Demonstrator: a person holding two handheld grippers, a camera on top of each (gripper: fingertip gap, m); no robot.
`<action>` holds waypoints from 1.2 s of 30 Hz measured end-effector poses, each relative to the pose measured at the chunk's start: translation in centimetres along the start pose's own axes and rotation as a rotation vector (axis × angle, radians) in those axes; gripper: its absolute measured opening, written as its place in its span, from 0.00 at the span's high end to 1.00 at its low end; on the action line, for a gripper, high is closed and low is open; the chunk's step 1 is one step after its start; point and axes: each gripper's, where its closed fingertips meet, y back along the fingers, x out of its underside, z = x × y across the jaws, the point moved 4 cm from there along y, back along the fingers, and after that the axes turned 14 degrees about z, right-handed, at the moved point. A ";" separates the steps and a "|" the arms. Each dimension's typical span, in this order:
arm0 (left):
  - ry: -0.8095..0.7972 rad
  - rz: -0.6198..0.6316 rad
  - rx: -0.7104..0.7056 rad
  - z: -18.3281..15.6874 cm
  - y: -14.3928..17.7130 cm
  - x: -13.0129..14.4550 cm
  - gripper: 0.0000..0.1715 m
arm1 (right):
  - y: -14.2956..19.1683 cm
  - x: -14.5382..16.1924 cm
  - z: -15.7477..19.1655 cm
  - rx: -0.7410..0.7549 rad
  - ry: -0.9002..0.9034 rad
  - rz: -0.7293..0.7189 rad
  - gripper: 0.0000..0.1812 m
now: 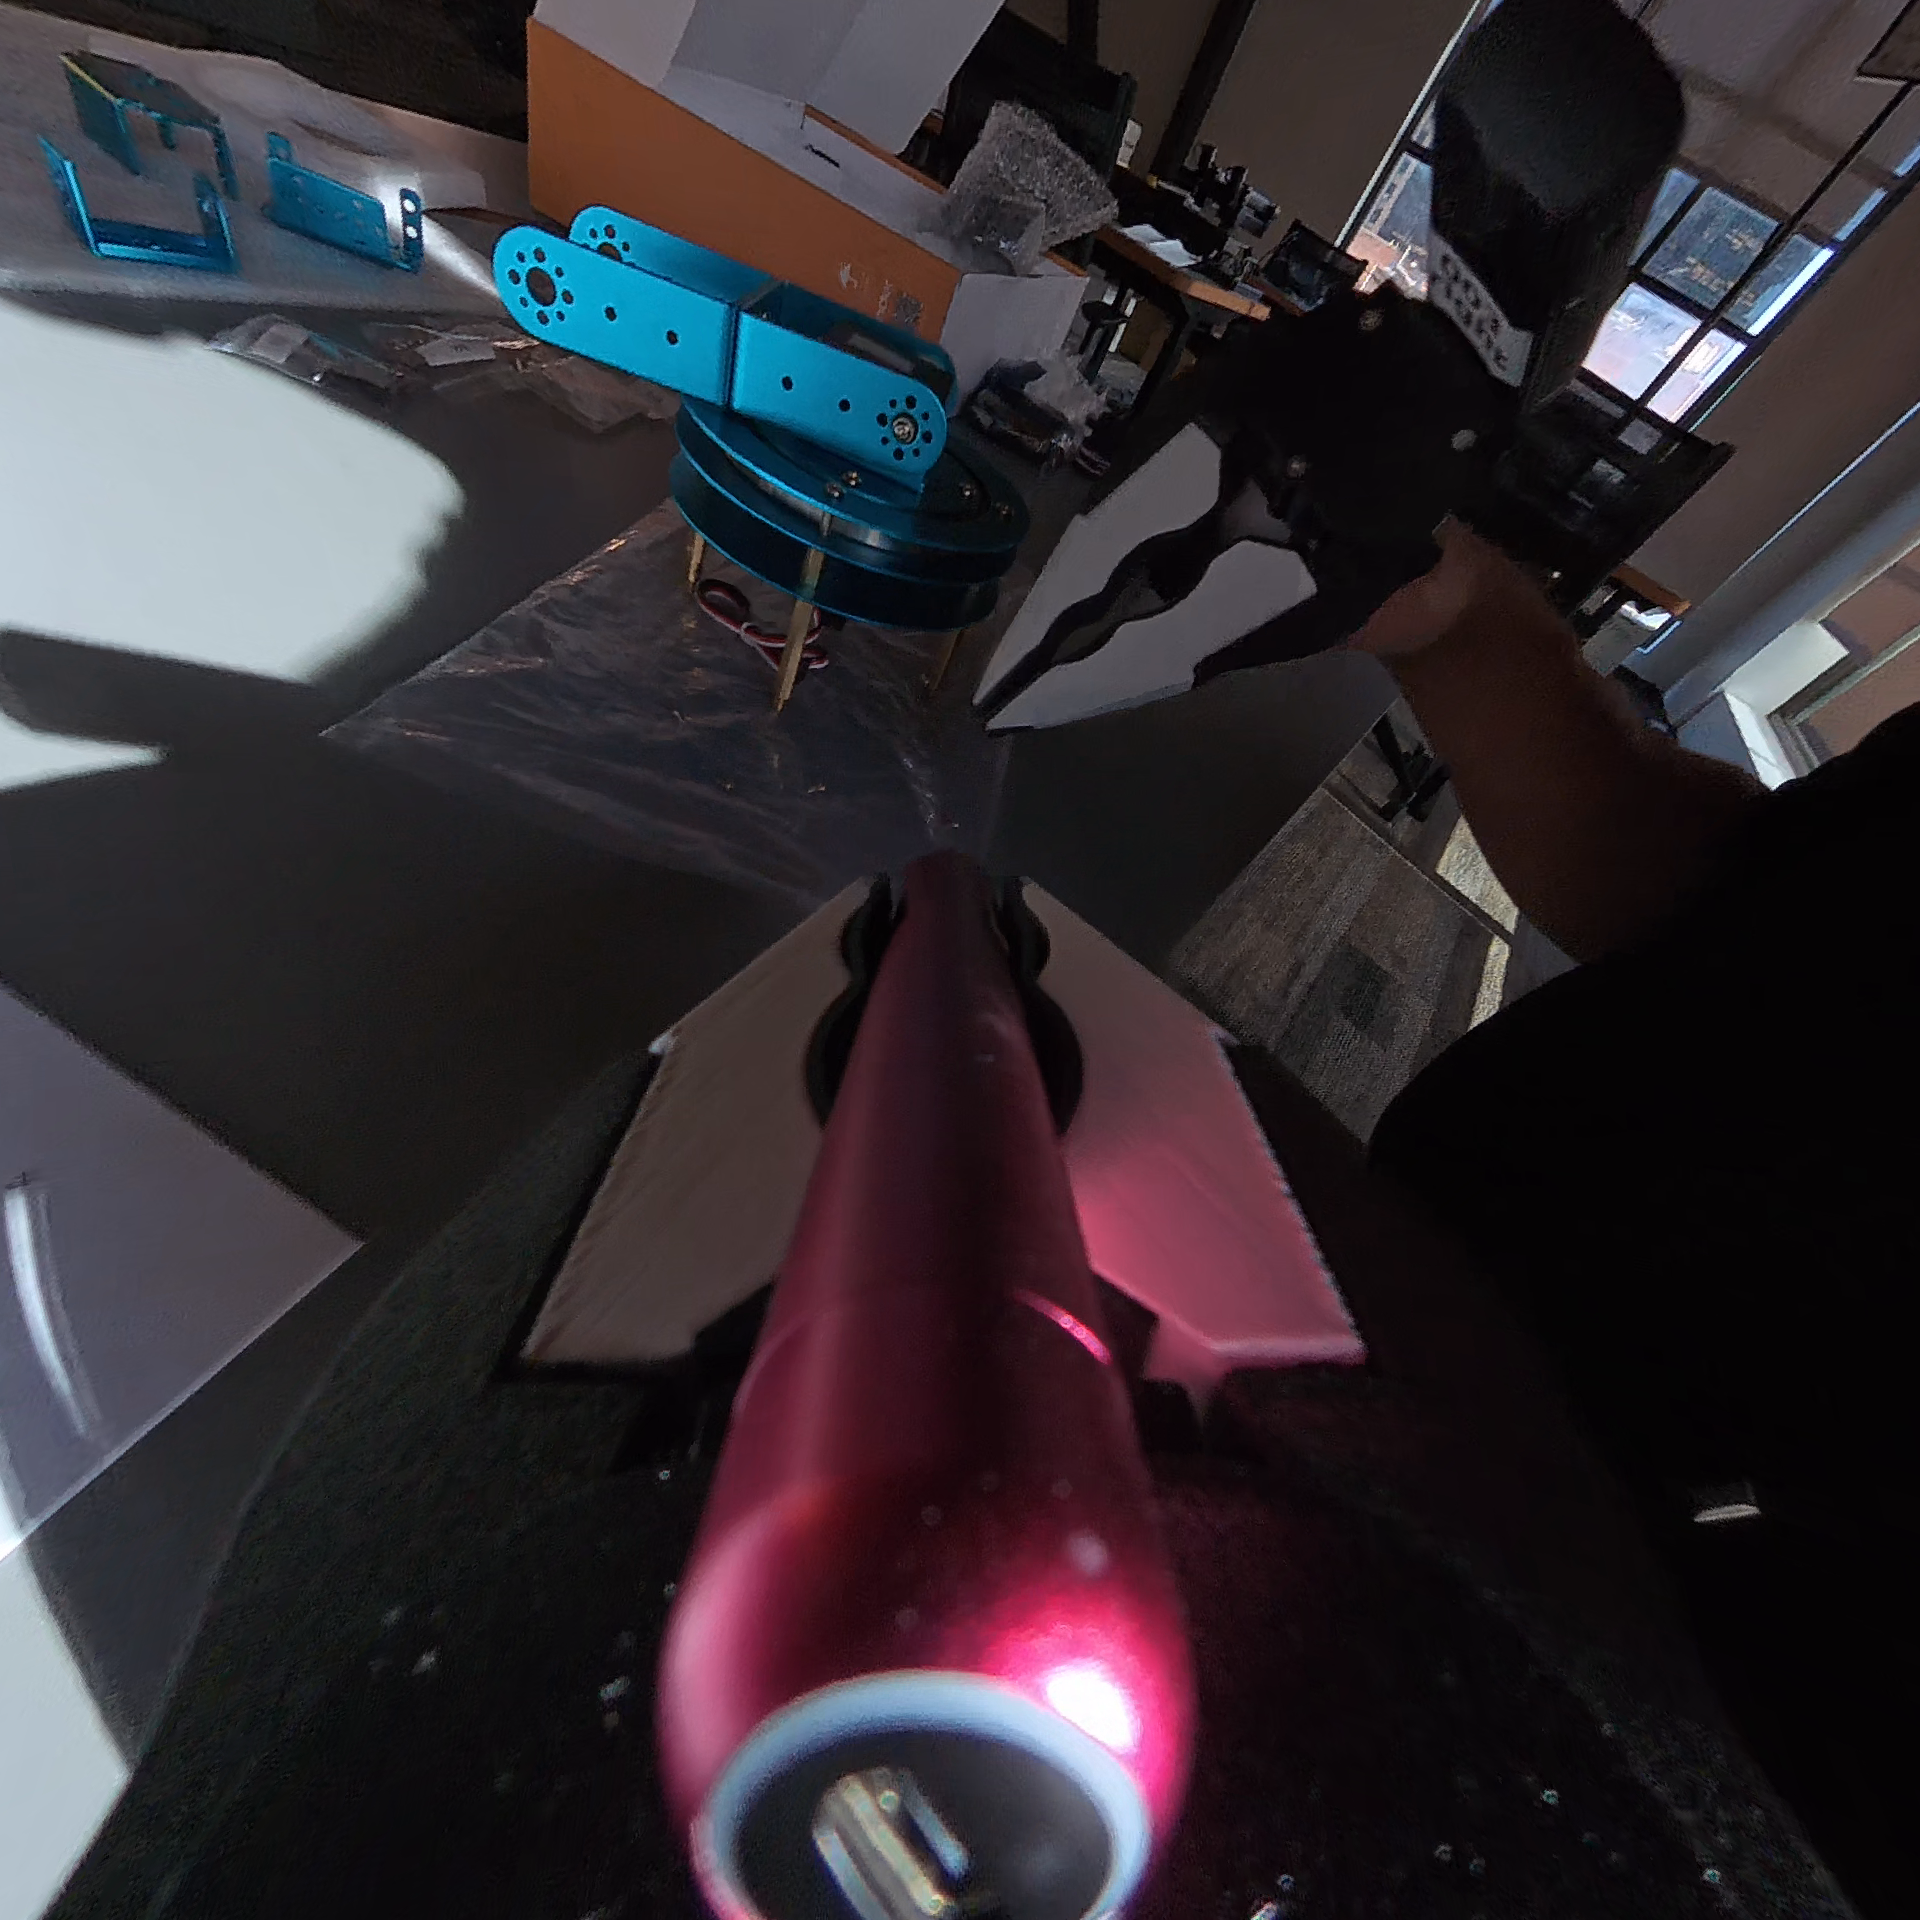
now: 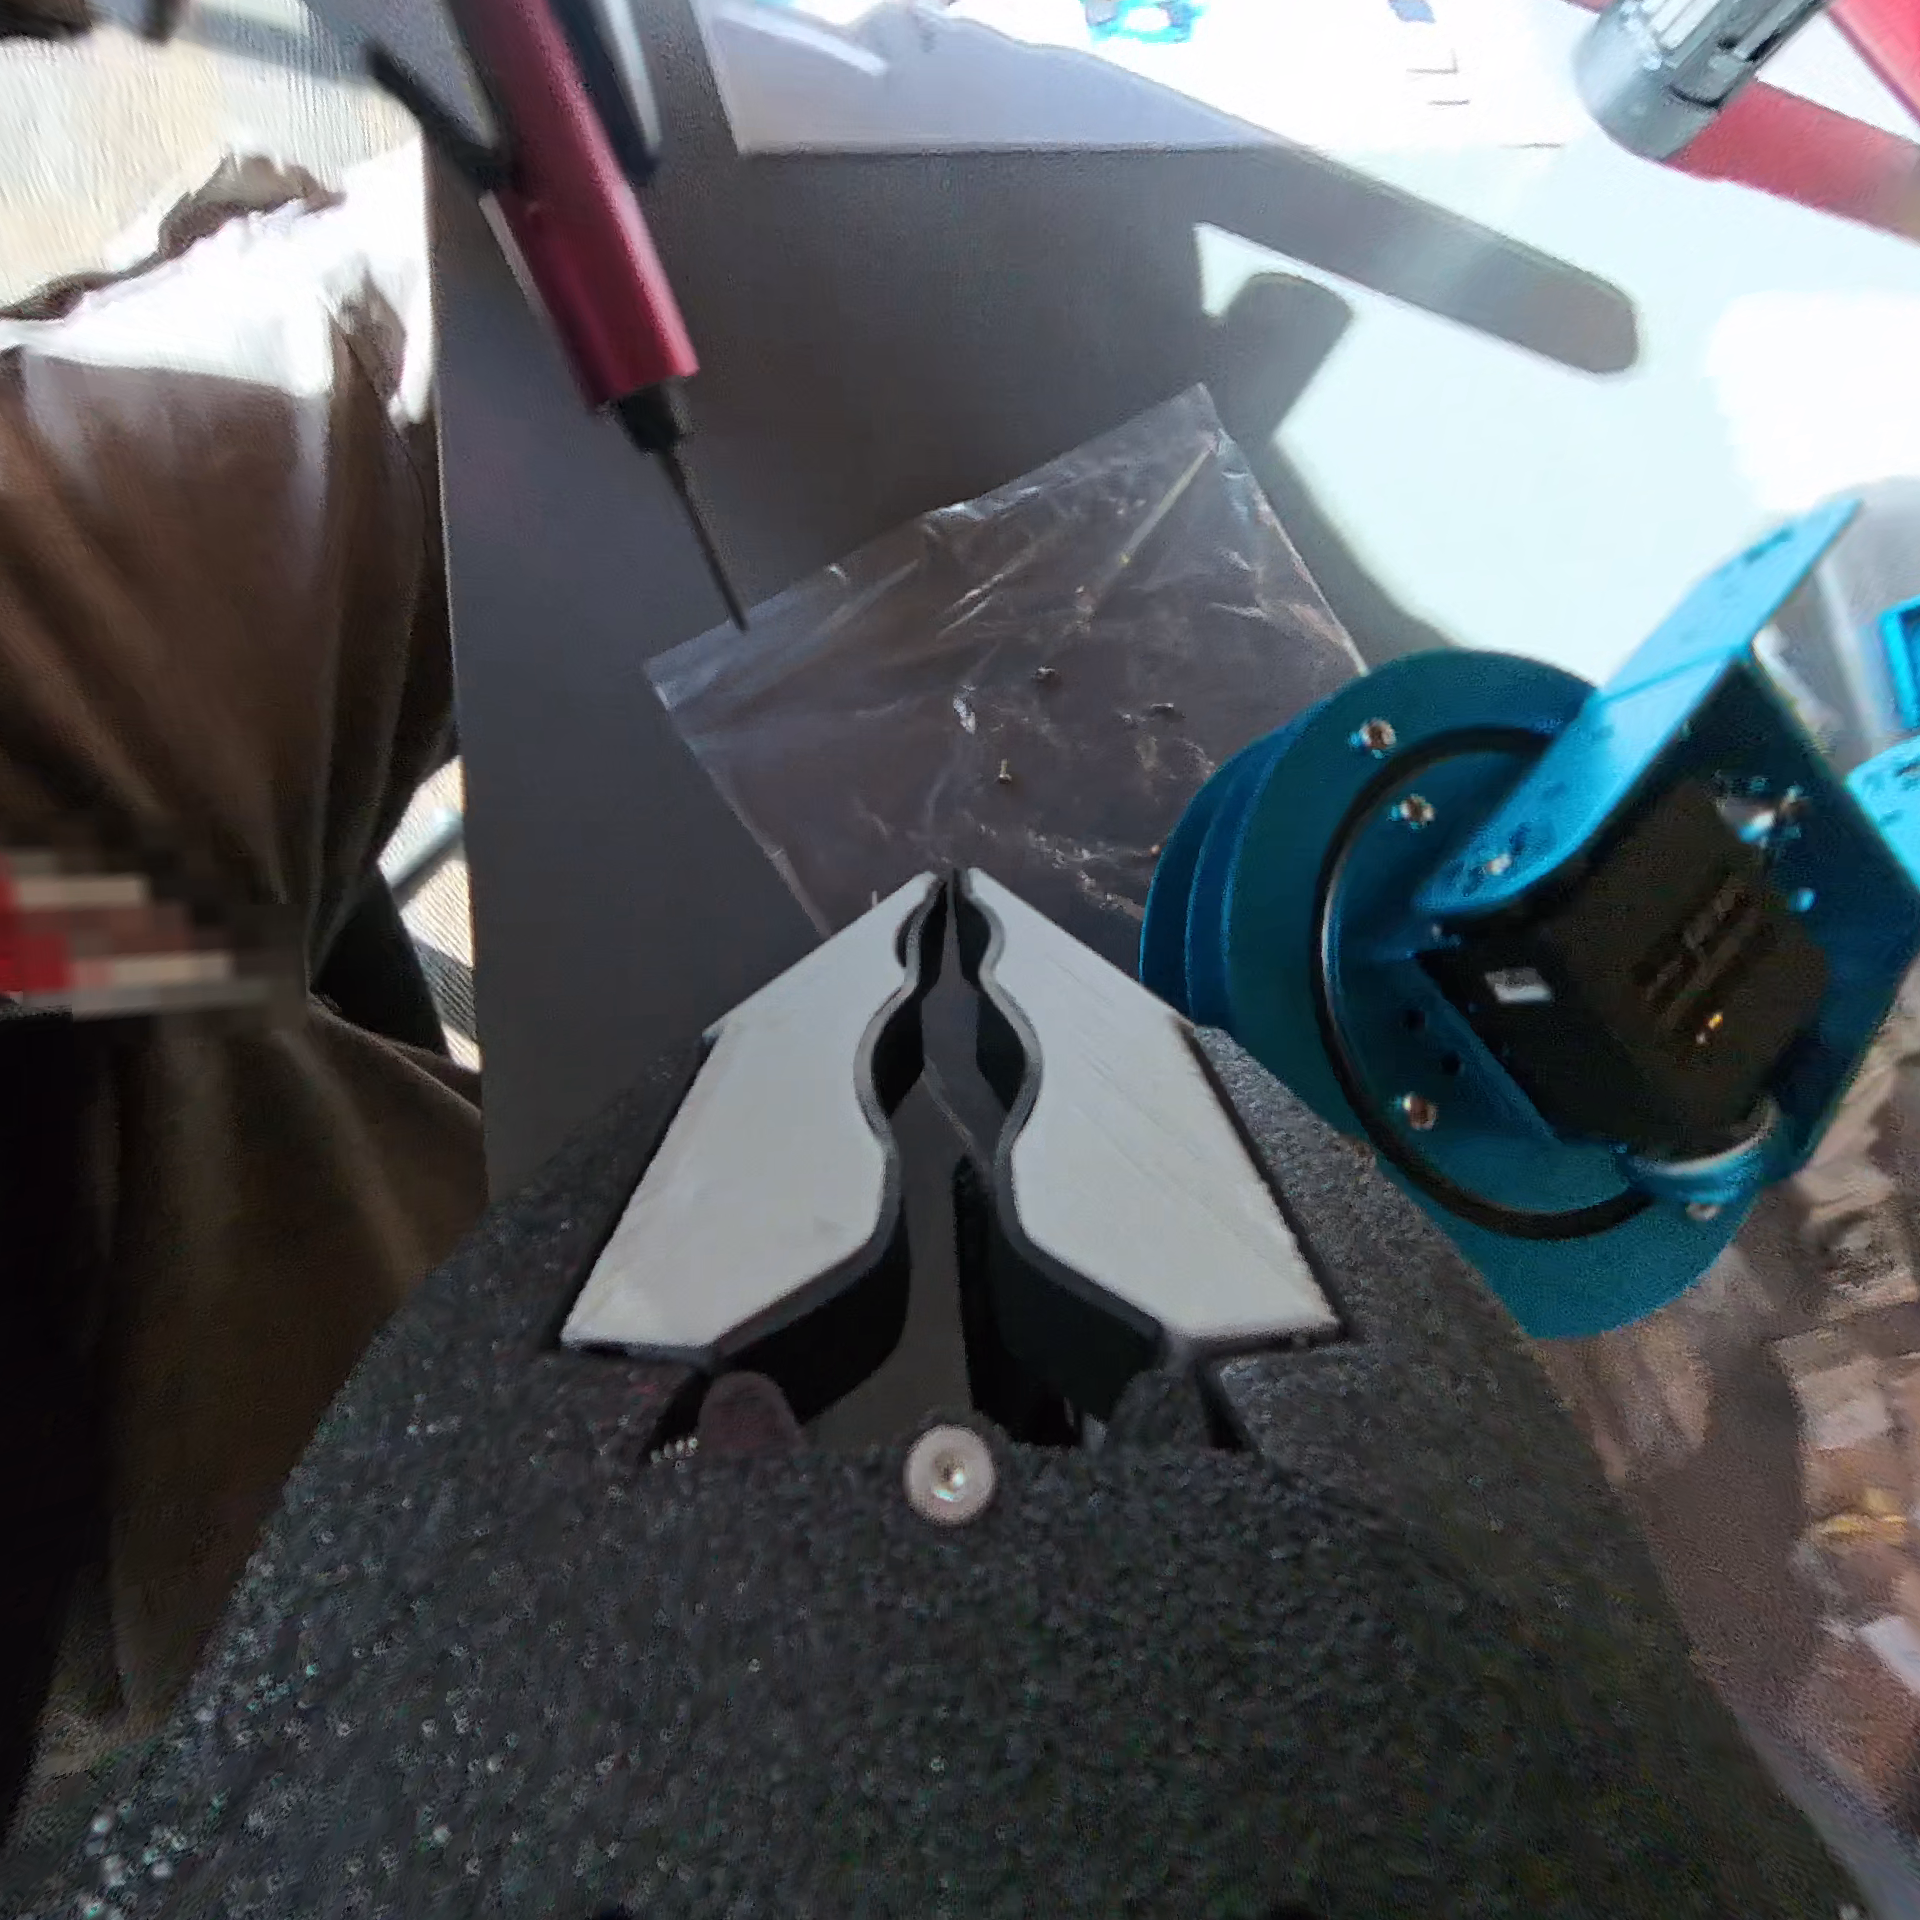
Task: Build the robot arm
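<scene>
My left gripper (image 1: 940,894) is shut on a red screwdriver (image 1: 935,1299) that lies along its fingers, bit end forward. In the right wrist view the screwdriver (image 2: 592,229) points down, and its thin black bit (image 2: 717,561) reaches the near corner of a clear plastic bag (image 2: 1039,644) with a few small screws on it. My right gripper (image 2: 951,883) is shut with nothing seen between its jaws, its tips over the bag's edge. It also shows in the left wrist view (image 1: 1003,712). A blue metal turntable assembly (image 1: 831,436) with a bracket arm stands on brass legs beside the bag (image 1: 665,675), close to the right of my right gripper (image 2: 1507,987).
Loose blue brackets (image 1: 156,187) lie at the far left of the dark table (image 1: 312,935). An orange cardboard box (image 1: 727,177) stands behind the assembly, with small parts bags (image 1: 436,353) near it. A person's arm (image 1: 1558,748) and brown clothing (image 2: 208,623) are at the table's edge. Spacing between my two grippers at the tips: around 12 cm.
</scene>
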 end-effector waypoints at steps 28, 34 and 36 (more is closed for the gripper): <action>-0.053 0.119 -0.055 -0.9 -4.8 -0.2 0.88 | -2.5 1.8 2.1 -0.194 -0.241 -0.066 0.88; -0.059 0.121 -0.059 -1.0 -5.5 -0.8 0.88 | -2.6 1.7 1.9 -0.232 -0.253 -0.080 0.86; -0.064 0.125 -0.063 -1.1 -5.6 -0.9 0.88 | -2.8 1.6 2.2 -0.250 -0.245 -0.086 0.86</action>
